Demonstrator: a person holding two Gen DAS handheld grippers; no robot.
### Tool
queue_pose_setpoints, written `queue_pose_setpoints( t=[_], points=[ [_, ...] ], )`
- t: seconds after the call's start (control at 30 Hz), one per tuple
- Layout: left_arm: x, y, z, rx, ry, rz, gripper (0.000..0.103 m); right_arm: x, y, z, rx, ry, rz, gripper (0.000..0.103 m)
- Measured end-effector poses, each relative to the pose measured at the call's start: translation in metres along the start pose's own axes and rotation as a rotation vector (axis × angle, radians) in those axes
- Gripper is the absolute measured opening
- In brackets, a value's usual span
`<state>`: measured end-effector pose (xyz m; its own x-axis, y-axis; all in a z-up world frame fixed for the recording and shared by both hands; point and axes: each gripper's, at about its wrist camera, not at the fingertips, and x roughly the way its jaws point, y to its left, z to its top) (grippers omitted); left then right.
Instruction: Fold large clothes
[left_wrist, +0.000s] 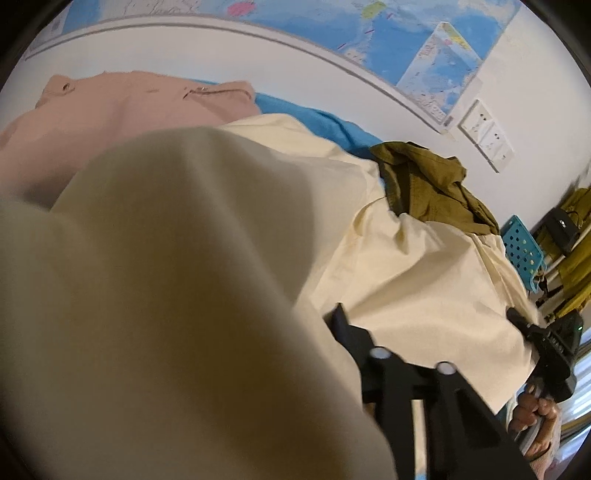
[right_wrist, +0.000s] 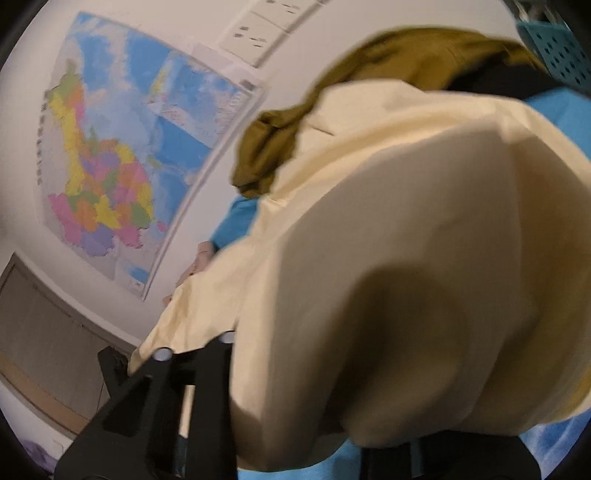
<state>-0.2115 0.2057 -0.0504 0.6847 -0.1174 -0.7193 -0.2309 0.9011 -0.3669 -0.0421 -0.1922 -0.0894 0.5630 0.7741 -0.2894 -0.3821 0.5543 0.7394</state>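
A large cream garment (left_wrist: 406, 288) lies over a blue-covered surface (left_wrist: 317, 122). A fold of it (left_wrist: 166, 295) drapes over my left gripper and hides the left finger and the tips; only the right finger (left_wrist: 343, 325) shows. In the right wrist view the same cream garment (right_wrist: 388, 258) billows over my right gripper and hides the right finger; the left finger (right_wrist: 110, 365) shows. The right gripper (left_wrist: 539, 336) also shows in the left wrist view, at the cloth's right edge, held by a hand.
A pink garment (left_wrist: 129, 110) lies at the back left. An olive garment (left_wrist: 428, 184) is bunched at the back right and also shows in the right wrist view (right_wrist: 369, 92). A map (right_wrist: 122, 155) and wall sockets (left_wrist: 484, 133) are on the wall. A teal perforated stool (left_wrist: 524, 247) stands right.
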Motion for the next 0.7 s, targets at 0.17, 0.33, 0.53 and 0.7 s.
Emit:
queue_pose_setpoints(
  t=[0.17,0.33,0.53,0.7],
  points=[
    [-0.033,-0.014,0.008,0.073,-0.017,-0.016,0.019,-0.027,0.057,0.014,-0.165,-0.034,0.055,0.017],
    [-0.078,-0.018,0.03,0.123,-0.072,-0.089,0.018,-0.042,0.103,0.032,-0.247,-0.056,0.151,0.016],
    [-0.128,-0.007,0.066,0.159,-0.186,-0.077,0.018,-0.032,0.15,0.055,-0.334,-0.082,0.266,0.016],
    [-0.156,0.018,0.104,0.155,-0.266,0.029,0.018,0.016,0.19,0.071,-0.396,-0.05,0.343,0.016]
  ],
)
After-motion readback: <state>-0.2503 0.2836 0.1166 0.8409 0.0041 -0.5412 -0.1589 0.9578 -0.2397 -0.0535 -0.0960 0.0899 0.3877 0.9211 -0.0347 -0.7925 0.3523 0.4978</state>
